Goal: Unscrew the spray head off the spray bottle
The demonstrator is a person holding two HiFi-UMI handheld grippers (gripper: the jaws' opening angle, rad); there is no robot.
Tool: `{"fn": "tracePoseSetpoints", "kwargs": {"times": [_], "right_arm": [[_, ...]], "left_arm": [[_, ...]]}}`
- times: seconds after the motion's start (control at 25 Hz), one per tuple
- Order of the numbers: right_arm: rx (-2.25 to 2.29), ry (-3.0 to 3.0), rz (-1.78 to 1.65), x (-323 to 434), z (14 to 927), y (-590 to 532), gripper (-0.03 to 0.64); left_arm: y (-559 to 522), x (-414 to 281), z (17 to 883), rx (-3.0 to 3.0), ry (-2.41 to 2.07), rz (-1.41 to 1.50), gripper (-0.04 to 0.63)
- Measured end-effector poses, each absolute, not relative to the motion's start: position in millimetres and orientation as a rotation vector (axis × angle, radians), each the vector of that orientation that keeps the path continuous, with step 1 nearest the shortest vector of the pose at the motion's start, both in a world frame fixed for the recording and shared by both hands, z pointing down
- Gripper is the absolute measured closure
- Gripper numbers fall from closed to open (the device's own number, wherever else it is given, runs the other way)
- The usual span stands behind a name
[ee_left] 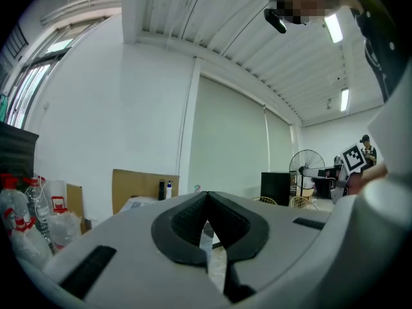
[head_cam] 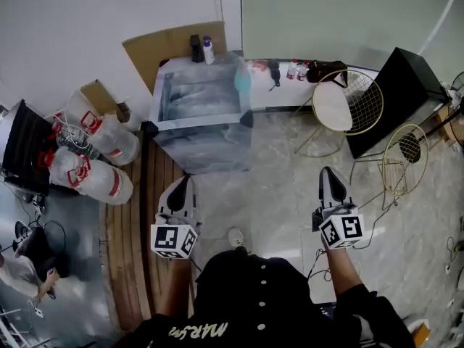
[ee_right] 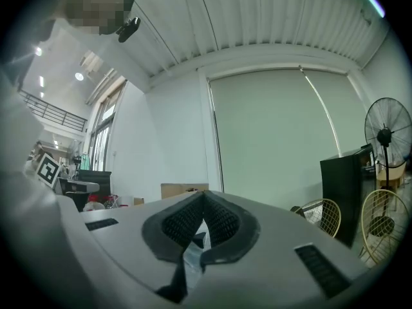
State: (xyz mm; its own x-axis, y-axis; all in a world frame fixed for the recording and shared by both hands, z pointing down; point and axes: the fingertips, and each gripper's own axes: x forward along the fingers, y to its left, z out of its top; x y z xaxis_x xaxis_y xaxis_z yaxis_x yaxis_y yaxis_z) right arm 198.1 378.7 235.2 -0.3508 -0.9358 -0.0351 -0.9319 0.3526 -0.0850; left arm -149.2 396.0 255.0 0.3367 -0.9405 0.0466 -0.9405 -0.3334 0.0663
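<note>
Left tool (head_cam: 184, 181), right tool (head_cam: 328, 172): tips together, empty.

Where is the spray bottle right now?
In the head view, left of centre, the white spray bottle stands at the far edge of the grey table, right of a black container.

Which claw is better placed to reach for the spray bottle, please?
Left, probably: the left claw is nearly in line with the spray bottle; the right claw sits farther aside. Both shut, empty.

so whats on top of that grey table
A spray bottle and a dark object stand at the table's far edge. Whatever lies under the top is covered.
</note>
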Motion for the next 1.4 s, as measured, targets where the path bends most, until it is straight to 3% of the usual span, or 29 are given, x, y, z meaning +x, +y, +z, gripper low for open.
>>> {"fn": "tracePoseSetpoints", "kwargs": {"times": [0.48, 0.88, 1.4], "right_arm": [[-1.841, 2.495, -0.074, 171.2, 241.8, 292.4, 0.606], [-1.863, 2.489, -0.108, 179.5, 258.3, 233.4, 0.606], [-1.746, 2.567, -0.069, 192.7, 248.2, 57.5, 0.606]], "left_arm": [[295.6, -190.4, 263.5, 2.53, -1.696, 0.021, 0.572], [232.4, -173.9, 282.9, 2.53, -1.651, 0.068, 0.572], [79.9, -158.9, 270.4, 2.51, -1.733, 0.099, 0.572]]}}
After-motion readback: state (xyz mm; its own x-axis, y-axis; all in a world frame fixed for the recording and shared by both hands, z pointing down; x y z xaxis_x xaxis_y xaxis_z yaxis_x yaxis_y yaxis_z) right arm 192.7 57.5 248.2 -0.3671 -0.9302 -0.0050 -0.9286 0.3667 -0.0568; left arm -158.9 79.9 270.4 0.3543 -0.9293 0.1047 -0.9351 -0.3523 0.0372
